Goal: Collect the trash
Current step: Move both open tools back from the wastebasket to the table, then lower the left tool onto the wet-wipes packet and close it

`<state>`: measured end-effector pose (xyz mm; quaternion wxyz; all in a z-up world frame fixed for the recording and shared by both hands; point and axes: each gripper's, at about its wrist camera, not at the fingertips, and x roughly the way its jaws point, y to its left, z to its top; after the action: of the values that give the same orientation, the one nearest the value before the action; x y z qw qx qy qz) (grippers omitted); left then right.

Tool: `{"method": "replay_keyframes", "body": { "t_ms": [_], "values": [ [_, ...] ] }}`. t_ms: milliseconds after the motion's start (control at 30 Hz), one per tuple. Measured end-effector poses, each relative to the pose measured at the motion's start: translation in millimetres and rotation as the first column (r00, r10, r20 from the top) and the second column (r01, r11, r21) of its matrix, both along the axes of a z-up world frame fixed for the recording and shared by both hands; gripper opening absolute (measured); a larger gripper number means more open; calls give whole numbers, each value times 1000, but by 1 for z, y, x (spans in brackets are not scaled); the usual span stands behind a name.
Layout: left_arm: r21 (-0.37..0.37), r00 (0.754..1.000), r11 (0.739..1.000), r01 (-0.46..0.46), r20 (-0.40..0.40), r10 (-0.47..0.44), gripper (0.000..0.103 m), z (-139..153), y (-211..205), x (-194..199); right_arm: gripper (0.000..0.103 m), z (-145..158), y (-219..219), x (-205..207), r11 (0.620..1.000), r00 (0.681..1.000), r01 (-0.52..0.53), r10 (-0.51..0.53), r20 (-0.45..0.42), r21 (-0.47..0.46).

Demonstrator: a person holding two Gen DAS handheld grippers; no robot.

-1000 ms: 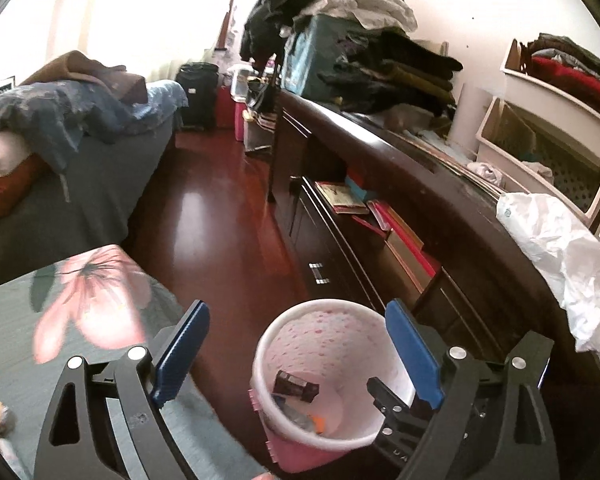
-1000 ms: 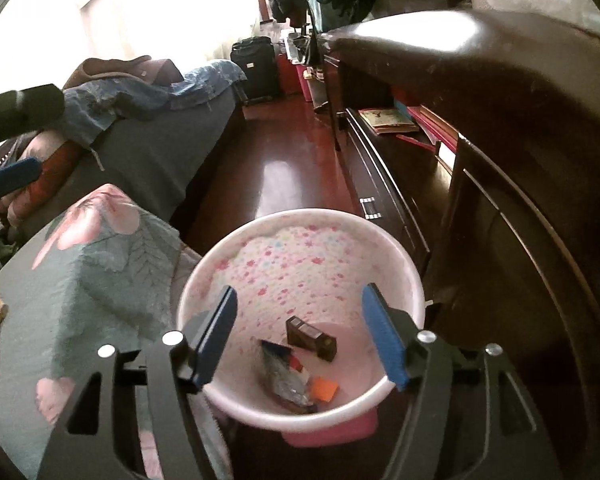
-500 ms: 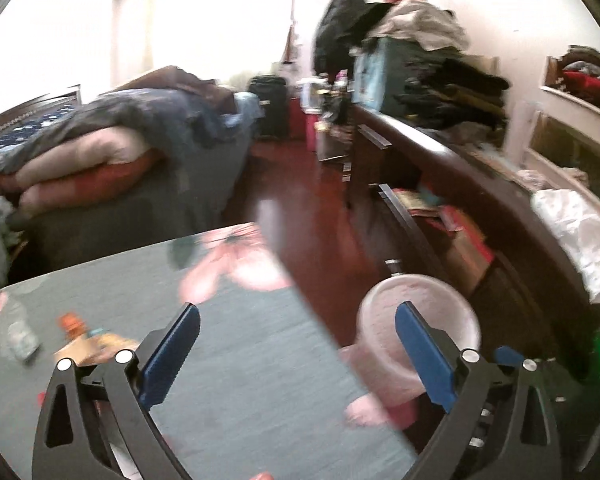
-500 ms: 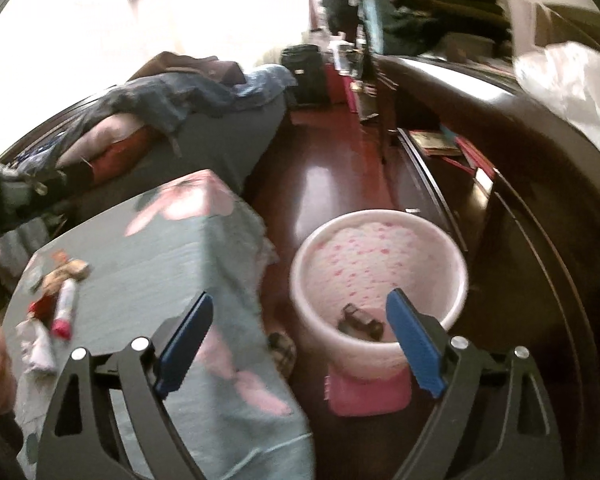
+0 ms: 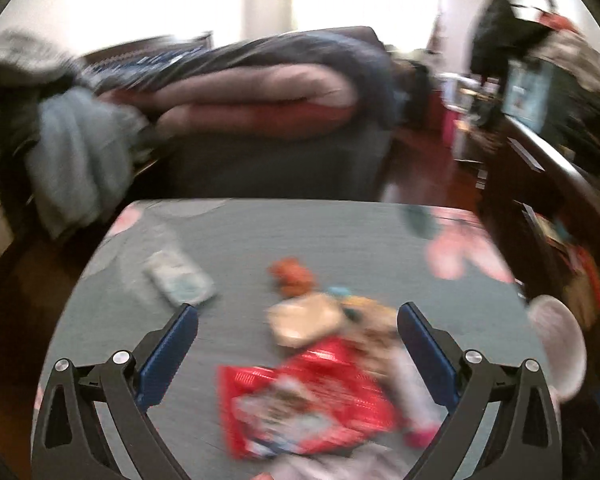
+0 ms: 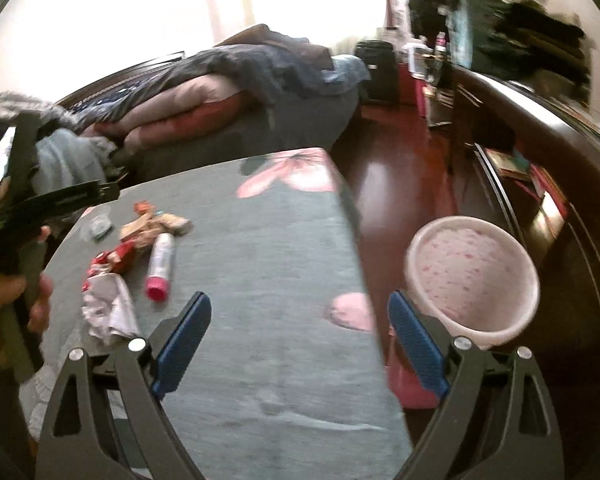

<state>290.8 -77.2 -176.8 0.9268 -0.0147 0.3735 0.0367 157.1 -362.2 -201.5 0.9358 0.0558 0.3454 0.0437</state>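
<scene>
Trash lies on a table under a grey-green flowered cloth [image 5: 260,240]: a red wrapper [image 5: 308,400], a beige wrapper [image 5: 304,320], an orange scrap [image 5: 292,276], a pale packet [image 5: 180,280] and a white tube with a pink cap [image 6: 162,264]. A crumpled white tissue [image 6: 108,312] sits nearest the table's front. My left gripper [image 5: 298,312] hangs open above the red and beige wrappers, holding nothing. My right gripper [image 6: 299,299] is open and empty over bare cloth near the table's right edge. The pink-speckled white bin [image 6: 472,276] stands on the floor to its right.
A person's hand [image 6: 4,304] grips the left tool's handle at the left. A bed with piled blankets [image 5: 260,92] lies behind the table. A dark wooden cabinet [image 6: 560,152] runs along the right, with red wood floor [image 6: 392,168] between it and the table.
Both grippers have swung left, away from the bin and over the table, and their jaws have widened. The trash pile now fills the left wrist view.
</scene>
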Motion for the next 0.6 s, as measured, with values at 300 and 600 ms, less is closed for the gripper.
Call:
{"method": "replay_keyframes", "body": {
  "t_ms": [300,600],
  "values": [
    [-51,969,973,-224,-118,217,99,-42,87,62,91,-1,69,33,992,993,-121,120,-15,-35],
    [-38,945,959,-282,-182,271,99,-65,102,97,91,-8,102,61,984,984,-176,174,-37,-40]
  ]
}}
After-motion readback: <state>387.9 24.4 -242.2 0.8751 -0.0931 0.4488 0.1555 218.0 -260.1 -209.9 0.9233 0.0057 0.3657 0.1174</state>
